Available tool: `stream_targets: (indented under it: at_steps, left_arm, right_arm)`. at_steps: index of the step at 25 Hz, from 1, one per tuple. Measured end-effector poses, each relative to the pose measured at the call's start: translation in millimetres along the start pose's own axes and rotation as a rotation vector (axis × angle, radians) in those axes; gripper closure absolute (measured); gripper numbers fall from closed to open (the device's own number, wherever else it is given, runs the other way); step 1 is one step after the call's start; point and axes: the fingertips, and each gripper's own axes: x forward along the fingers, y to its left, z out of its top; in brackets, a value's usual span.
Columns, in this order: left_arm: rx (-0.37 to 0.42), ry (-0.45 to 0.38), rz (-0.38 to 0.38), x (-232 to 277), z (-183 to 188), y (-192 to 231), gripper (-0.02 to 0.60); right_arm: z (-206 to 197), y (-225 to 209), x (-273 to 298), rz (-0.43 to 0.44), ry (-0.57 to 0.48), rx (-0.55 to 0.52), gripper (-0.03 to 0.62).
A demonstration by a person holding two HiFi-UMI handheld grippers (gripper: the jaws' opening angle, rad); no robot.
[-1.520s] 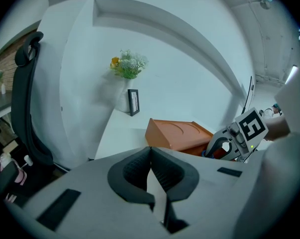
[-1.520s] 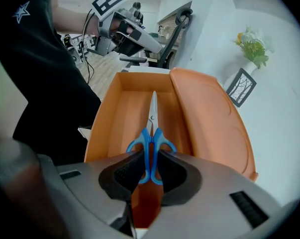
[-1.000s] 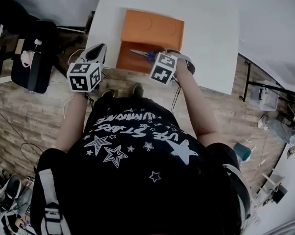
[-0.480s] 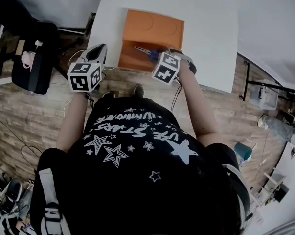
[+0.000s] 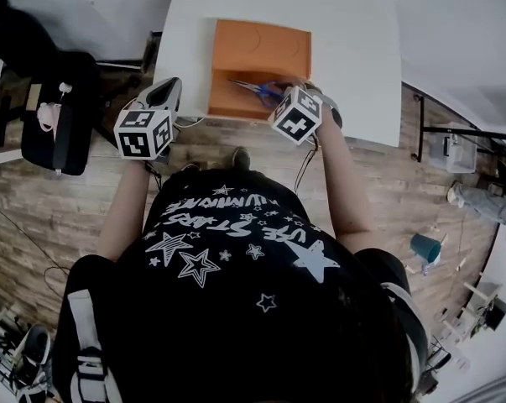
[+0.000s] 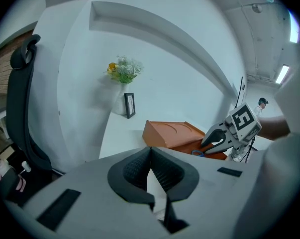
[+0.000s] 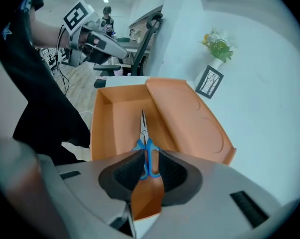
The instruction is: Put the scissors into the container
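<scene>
My right gripper [image 7: 149,157] is shut on the blue handles of the scissors [image 7: 146,144]. The scissors' steel blades point away from me over the open orange container [image 7: 116,124], near its inner wall. In the head view the scissors [image 5: 254,88] hang over the container's tray [image 5: 229,101], just ahead of my right gripper [image 5: 283,99]. The container's hinged lid [image 5: 261,49] lies open flat behind the tray. My left gripper [image 6: 150,150] is shut with nothing in it, held off the table's left front corner, as the head view shows for the left gripper [image 5: 167,91].
The container stands on a white table [image 5: 353,57]. At the table's back a small picture frame [image 6: 130,105] and a vase of flowers [image 6: 122,72] stand by the wall. A black office chair [image 5: 55,99] stands on the wooden floor to the left.
My right gripper has carried the scissors a little to the right and farther in over the container. The left gripper has hardly moved.
</scene>
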Motion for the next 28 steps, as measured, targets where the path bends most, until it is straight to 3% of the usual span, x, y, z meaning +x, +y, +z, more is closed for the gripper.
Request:
stream_targets:
  at_steps: [7, 13, 28]
  left_arm:
    - [0.019, -0.009, -0.064, -2, 5, 2, 0.563]
    - [0.043, -0.017, -0.129, -11, 6, 7, 0.563]
    - [0.155, 0.015, -0.367, -23, 11, 4, 0.563]
  right_arm:
    - [13, -10, -25, -0.123, -0.076, 0.13, 0.501]
    - [23, -16, -49, -0.25, -0.139, 0.31, 0.534]
    - [21, 35, -101, -0.479, -0.135, 0.596, 0.536]
